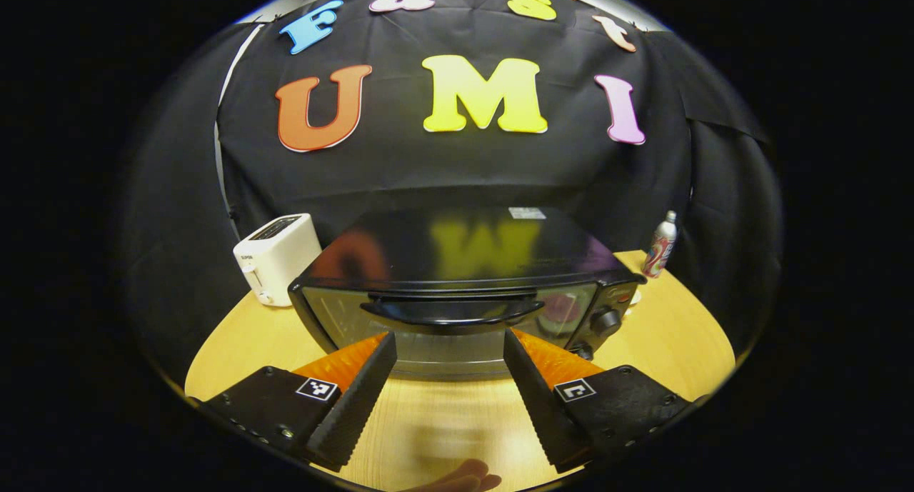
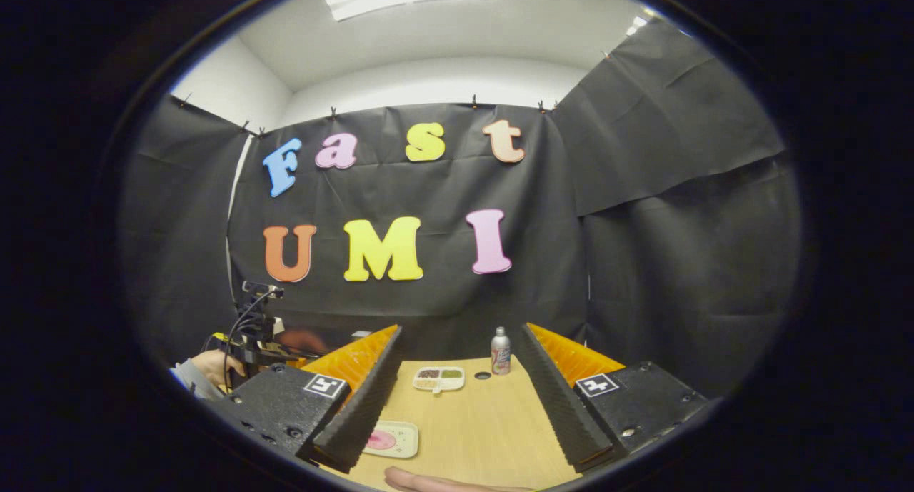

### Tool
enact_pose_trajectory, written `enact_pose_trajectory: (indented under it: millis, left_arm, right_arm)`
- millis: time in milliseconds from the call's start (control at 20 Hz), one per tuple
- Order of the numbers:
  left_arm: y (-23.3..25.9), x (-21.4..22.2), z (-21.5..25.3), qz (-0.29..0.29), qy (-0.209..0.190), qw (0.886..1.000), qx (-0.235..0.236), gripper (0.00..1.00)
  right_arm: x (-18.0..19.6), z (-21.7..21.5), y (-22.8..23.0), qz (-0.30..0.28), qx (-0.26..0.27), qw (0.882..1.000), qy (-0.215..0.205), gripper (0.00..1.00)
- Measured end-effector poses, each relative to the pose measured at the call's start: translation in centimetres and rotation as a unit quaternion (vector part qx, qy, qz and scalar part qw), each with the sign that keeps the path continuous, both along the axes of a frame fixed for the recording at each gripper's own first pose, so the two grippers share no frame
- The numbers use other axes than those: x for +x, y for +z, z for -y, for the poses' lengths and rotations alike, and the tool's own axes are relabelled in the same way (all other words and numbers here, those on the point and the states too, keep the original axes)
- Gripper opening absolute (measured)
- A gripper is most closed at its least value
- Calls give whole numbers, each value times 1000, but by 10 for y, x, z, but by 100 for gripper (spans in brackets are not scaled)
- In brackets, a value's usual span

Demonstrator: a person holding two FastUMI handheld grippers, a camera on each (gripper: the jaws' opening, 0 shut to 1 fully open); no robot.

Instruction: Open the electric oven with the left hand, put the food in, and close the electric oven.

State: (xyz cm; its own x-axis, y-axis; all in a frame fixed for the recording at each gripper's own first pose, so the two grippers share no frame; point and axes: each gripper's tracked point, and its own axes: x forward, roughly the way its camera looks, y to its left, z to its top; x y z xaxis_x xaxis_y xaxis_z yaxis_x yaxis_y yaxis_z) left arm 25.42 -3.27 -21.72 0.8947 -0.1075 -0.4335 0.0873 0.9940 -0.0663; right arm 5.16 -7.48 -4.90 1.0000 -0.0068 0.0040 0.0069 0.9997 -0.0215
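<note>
left gripper view, left tool (image 1: 450, 360) spread before closed oven (image 1: 464, 288) handle (image 1: 453, 312)

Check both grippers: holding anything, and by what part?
Nothing held. Left gripper is open, fingers apart in front of the oven handle, not on it. Right gripper is open over the table.

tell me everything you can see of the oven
The electric oven is a black box with a glossy top that mirrors the wall. Its glass door is shut, with a curved dark handle across the upper front and knobs down its right side. It stands upright on the wooden table, beside a white toaster. The left gripper faces the door, fingers open, touching nothing.
</note>
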Motion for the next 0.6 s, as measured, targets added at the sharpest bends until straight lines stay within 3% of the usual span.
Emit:
enact_pose_trajectory:
  millis: [150,250,300,400,600]
  left_arm:
    - [17,10,-2,26,0,1000,2,94]
    - [10,18,-3,12,11,1000,-4,94]
    - [10,19,-5,8,11,1000,-2,84]
    - [18,29,-3,18,1,1000,6,98]
    - [12,42,-7,15,9,1000,8,99]
  right_arm:
    - [3,3,-6,-6,1,1000,-3,99]
    - [4,5,-6,-7,2,1000,-5,100]
    - [5,6,-7,-7,1,1000,-6,100]
    - [6,8,-8,-8,1,1000,-8,99]
    - [9,9,-12,-13,1,1000,-7,99]
